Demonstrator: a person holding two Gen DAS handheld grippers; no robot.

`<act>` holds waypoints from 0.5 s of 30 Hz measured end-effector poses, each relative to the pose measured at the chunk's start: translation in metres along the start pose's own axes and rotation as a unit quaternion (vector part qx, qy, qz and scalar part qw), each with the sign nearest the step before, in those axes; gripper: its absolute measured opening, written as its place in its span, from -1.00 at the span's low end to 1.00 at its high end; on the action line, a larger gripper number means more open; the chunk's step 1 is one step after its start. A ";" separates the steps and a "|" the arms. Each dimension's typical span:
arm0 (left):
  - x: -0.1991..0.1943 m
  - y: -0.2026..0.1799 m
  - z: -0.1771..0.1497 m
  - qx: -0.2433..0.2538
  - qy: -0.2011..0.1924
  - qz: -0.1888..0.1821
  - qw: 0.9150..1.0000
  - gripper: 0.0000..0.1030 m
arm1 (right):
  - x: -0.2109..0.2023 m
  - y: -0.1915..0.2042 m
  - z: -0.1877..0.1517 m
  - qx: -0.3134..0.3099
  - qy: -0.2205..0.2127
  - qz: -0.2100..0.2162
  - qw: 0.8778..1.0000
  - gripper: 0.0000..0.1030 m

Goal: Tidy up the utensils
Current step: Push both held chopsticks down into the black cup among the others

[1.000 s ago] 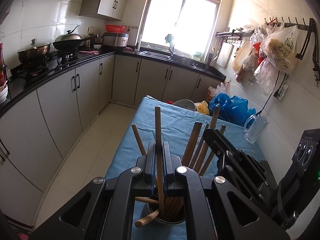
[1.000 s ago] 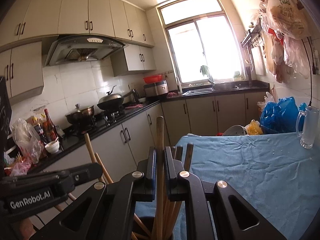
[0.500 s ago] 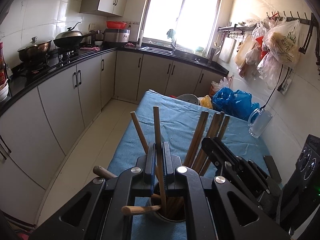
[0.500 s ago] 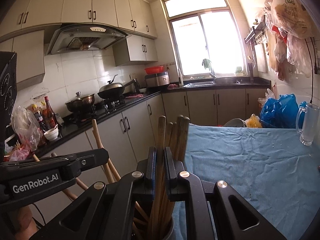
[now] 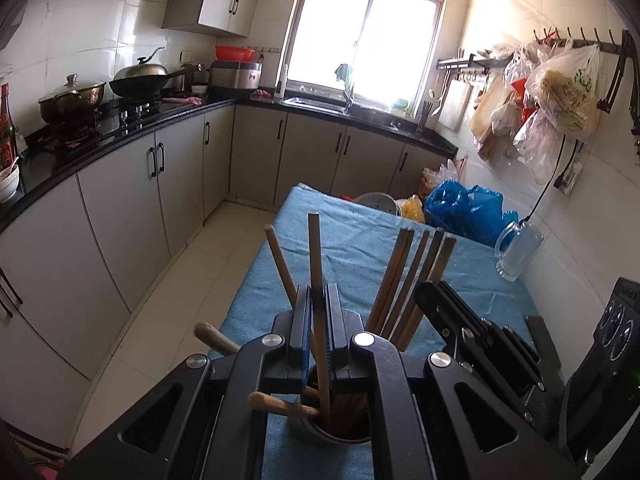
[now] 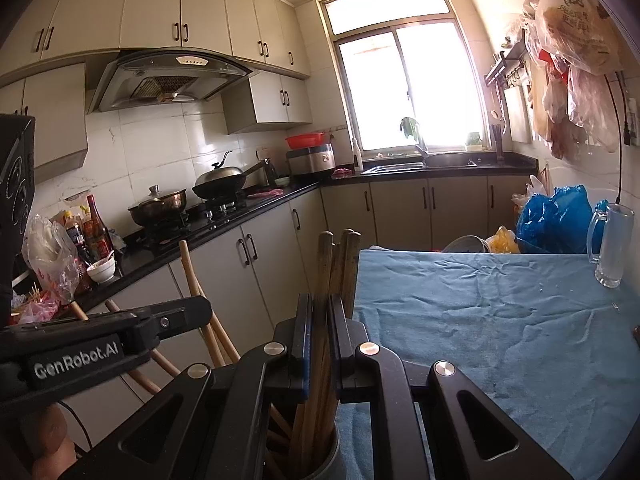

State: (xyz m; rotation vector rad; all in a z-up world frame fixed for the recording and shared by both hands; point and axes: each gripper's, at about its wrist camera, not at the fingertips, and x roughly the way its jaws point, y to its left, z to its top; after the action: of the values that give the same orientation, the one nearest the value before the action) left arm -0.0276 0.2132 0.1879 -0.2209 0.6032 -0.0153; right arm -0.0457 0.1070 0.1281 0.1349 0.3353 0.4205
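Chopsticks stand bunched in a round holder [image 5: 332, 432] at the near end of the bench [image 5: 360, 248], which is draped in a blue cloth. The left gripper [image 5: 319, 336] has its fingers [image 5: 301, 328] closed on a single wooden chopstick [image 5: 316, 264], whose lower end reaches down into the holder and whose top rises above the fingers. The right gripper [image 6: 319, 344] likewise has its fingers [image 6: 301, 336] clamped on one brown chopstick [image 6: 323, 264] standing in the same holder [image 6: 320, 460]. Compared with a second ago, the left view shows the group of dark chopsticks [image 5: 412, 276] on the right of the holder standing closer together and more upright, with the right gripper's black body [image 5: 472, 340] lower beside them, and a rounded light wooden handle [image 5: 214, 336] has come into sight at the left, with another lying across the holder's rim [image 5: 280, 404]. In the right view the dark chopsticks next to the held one have drawn in against it, where earlier they were spread apart, and the left gripper's arm [image 6: 100, 344] with its printed label sits higher and nearer. A glass mug [image 6: 610, 244] stands well apart at the far right of the bench, near blue plastic bags [image 6: 556, 216].
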 end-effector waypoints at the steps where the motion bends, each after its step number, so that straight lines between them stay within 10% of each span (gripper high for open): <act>1: -0.002 0.001 0.001 -0.001 -0.004 0.001 1.000 -0.88 | -0.001 0.000 0.001 0.001 -0.002 -0.001 1.000 -0.84; 15: -0.019 0.004 0.018 -0.019 -0.031 -0.043 0.998 -0.89 | -0.014 -0.007 0.008 0.018 -0.019 -0.004 1.000 -0.83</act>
State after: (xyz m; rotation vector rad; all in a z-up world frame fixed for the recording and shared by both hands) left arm -0.0333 0.2223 0.2118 -0.2834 0.5315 -0.0790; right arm -0.0527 0.0942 0.1390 0.1772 0.3058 0.4031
